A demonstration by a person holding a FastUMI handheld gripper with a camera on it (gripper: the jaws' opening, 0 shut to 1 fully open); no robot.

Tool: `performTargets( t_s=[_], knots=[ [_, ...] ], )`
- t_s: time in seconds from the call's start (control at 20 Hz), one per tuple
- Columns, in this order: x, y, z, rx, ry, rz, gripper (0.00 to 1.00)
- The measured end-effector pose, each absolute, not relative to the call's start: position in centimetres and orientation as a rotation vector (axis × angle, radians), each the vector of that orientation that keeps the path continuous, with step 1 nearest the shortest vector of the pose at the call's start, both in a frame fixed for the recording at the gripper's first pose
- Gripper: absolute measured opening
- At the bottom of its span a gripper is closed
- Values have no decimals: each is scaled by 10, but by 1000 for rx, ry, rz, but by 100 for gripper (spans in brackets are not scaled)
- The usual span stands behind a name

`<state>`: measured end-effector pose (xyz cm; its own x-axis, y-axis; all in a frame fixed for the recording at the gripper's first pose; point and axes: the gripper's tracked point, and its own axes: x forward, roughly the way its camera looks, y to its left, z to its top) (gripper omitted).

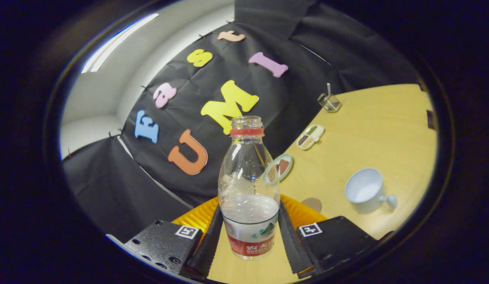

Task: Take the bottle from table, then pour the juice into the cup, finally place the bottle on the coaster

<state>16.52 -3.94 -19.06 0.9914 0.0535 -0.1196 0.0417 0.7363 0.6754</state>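
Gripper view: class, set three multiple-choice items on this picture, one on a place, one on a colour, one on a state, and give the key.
1. Where is the bottle?
A. between the fingers
B. inside the cup
C. lying beside the tray

2. What colour is the ring at the bottle's neck?
A. blue
B. red
C. green

3. How is the bottle's mouth?
A. capped
B. corked
C. open

Key: 1 A, both fingers flank and press its lower body; 2 B, a red band sits under the mouth; 3 C, no cap shows on it.
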Motion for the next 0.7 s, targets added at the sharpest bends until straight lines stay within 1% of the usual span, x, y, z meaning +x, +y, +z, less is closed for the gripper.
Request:
performTargets(
  t_s=[0.3,0.5,0.7],
  knots=[
    [177,-48,-193,442,122,-6,77],
    [205,-45,-205,136,120,-4,78],
    [237,-41,-223,-27,88,-27,79]
  ],
)
